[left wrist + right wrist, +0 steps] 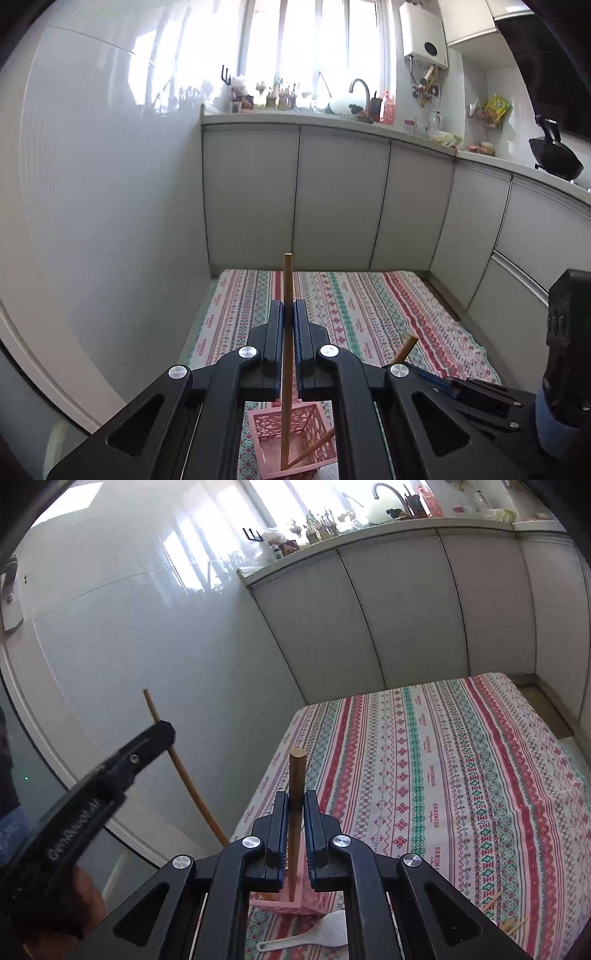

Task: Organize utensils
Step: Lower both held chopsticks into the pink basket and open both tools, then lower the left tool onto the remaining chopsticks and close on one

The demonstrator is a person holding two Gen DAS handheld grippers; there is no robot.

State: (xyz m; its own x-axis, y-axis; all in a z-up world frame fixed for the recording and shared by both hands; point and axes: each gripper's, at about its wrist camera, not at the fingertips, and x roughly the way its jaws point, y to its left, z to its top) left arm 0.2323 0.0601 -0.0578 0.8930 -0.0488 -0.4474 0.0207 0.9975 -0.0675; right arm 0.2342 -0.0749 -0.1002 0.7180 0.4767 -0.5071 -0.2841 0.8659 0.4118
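My left gripper [289, 308] is shut on a wooden chopstick [286, 295] that stands upright, its lower end inside the pink lattice holder [295, 443] on the patterned tablecloth [369, 306]. My right gripper [295, 799] is shut on a second wooden chopstick [296, 775], whose lower end also reaches into the pink holder [291, 901]. That second chopstick [404, 349] leans to the right in the left wrist view. The left gripper [159, 734] with its chopstick [184, 775] shows at the left of the right wrist view.
A white rice paddle [317, 936] lies on the cloth in front of the holder. Several wooden utensils [506, 919] lie at the right edge. A white wall [110, 203] stands to the left and grey cabinets [332, 199] behind the table.
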